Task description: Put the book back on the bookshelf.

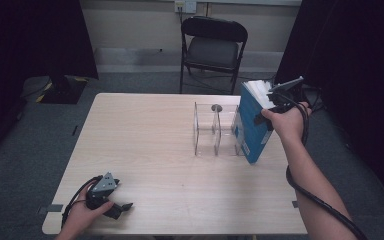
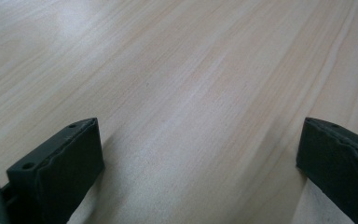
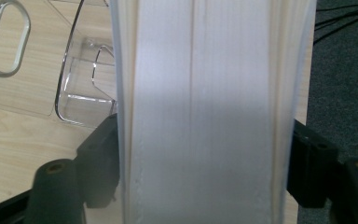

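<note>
While right tongs (image 1: pixel 272 102) clamp book (image 1: pixel 251 125) beside rack (image 1: pixel 215 129) at 3 o'clock: slotting step, likely. Next, align over slot, lower. Left tongs (image 1: pixel 115 206) apart, resting on bench (image 1: pixel 155 150).

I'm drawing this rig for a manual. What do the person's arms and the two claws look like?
Both forearms are bare, with no sleeves in view. The left claw and right claw are black, each with two blocky jaws and a grey three-cornered plate on top. A black cable trails from each; the right one runs back along the forearm.
</note>
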Demonstrator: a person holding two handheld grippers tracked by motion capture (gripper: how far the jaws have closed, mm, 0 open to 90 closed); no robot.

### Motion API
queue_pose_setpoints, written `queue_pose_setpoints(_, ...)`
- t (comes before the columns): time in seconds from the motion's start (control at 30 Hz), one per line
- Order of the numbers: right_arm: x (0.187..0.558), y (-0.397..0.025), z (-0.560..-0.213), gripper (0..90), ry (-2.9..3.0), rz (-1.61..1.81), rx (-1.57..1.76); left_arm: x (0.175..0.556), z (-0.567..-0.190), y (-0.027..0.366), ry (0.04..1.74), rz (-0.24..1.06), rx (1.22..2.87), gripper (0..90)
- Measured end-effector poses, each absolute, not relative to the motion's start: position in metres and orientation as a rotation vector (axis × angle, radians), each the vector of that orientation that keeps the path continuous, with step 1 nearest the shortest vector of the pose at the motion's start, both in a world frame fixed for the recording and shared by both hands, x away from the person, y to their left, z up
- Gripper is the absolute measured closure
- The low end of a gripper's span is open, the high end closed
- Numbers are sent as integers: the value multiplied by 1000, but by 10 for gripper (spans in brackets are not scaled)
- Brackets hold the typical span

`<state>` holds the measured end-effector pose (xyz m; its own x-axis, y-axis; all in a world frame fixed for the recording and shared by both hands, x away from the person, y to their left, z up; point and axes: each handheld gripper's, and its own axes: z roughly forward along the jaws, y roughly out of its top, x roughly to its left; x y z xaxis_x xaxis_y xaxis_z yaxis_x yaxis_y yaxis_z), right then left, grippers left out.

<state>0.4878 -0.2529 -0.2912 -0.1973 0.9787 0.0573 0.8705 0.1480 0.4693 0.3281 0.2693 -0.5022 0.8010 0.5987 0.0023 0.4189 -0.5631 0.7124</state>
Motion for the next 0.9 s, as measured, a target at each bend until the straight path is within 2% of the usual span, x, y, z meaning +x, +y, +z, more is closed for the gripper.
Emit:
queue_pose_setpoints(0.3, 480, -254, -294, 194, 2189, 591, 1791, 330, -502, 268, 739, 313, 2259, 0)
queue_pose_setpoints(0.9, 463, -258, -295, 179, 2209, 603, 1769, 330, -502, 268, 739, 315, 2258, 0)
